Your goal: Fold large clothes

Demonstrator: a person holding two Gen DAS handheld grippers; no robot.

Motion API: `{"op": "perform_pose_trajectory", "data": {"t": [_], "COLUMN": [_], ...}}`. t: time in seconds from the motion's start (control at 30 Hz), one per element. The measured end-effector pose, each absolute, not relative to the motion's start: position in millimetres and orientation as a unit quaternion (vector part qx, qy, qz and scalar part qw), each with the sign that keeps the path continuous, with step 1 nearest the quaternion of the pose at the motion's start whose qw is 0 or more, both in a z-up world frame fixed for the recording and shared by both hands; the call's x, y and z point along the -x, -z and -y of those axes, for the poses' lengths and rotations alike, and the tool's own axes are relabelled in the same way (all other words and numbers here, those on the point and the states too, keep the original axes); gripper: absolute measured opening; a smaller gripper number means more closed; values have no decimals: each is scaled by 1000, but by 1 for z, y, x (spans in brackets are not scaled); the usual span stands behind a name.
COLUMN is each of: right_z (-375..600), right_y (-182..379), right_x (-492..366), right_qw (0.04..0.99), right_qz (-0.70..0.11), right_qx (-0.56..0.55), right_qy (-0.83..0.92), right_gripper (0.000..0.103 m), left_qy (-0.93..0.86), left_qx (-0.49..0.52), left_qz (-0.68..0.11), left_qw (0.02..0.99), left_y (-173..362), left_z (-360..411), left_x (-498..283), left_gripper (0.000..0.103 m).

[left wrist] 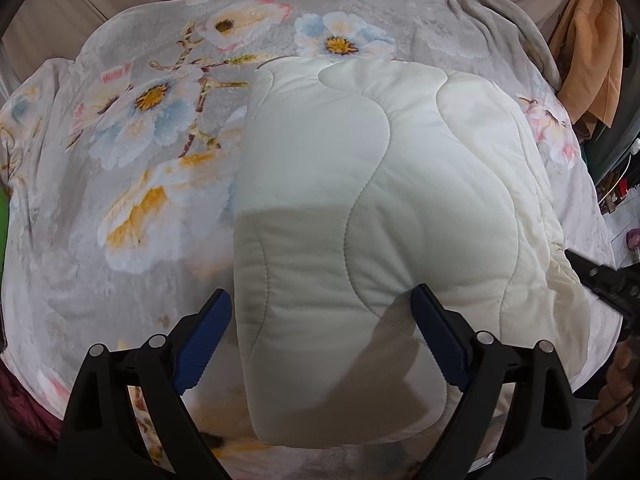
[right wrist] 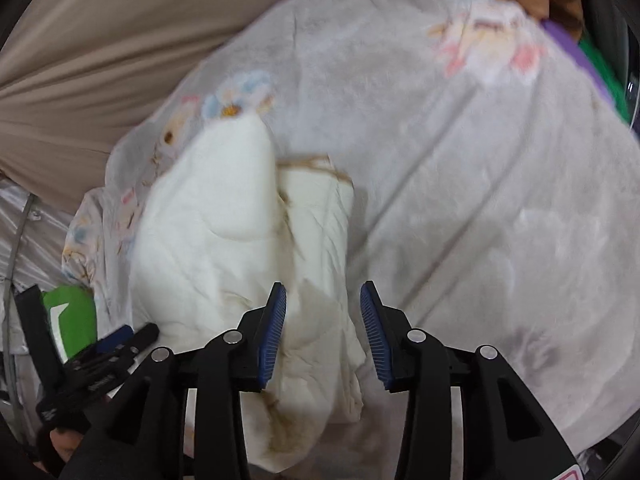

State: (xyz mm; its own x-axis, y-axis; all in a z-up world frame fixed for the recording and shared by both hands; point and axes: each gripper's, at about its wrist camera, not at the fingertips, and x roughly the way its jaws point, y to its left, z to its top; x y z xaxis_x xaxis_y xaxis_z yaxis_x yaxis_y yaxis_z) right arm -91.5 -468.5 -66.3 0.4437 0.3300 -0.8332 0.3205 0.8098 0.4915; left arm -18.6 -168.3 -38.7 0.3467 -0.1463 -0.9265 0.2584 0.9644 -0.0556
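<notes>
Left gripper (left wrist: pixel 320 304): closest to my left wrist lens; I see both blue pads spread wide, straddling the near end of the quilt, with the right pad just at the fabric and nothing pinched between them.
Left pad (left wrist: pixel 204 340): hangs off the quilt's left edge, over the floral blanket.
Floral blanket (left wrist: pixel 120 140): grey plush with white, blue and yellow flowers, spread over the whole bed under everything I can see.
White quilt (left wrist: pixel 380 184): folded into a thick padded block with wavy stitching, lying on the blanket centre to right in my left view, near end toward me.
Looser layers (left wrist: pixel 560 276): cream fabric spilling out from the quilt's right side, less tidy than the top.
Orange cloth (left wrist: pixel 592 52): hanging at the far right edge, well apart from the quilt.
Right gripper (right wrist: pixel 323 312): in my right wrist view its jaws stand partly apart, having just been opening; crumpled quilt fabric lies beneath and between the pads, but I cannot see either pad pressing on it.
Quilt from the right side (right wrist: pixel 224 220): blurred, bunched white folds with brownish trim, resting on the blanket.
Green item (right wrist: pixel 72 320): low left in the right view, beside the other gripper.
</notes>
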Motion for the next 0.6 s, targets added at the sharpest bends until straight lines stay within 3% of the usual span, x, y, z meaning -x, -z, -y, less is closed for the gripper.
{"op": "perform_pose_trajectory", "data": {"t": [0.23, 0.6], "right_z": [452, 458], "right_y": [102, 116], "right_x": [84, 95], "right_qw": [764, 744], "right_qz": [-552, -562], "right_qx": [-332, -359], "right_qy": [-39, -47], "right_gripper": [50, 53], "left_qy": [117, 115], "left_qx": [-35, -25], "left_qz": [-567, -572], "left_qw": [814, 812], "left_y": [41, 43], "left_z": [164, 163], "left_x": [13, 12], "left_gripper": [91, 94]}}
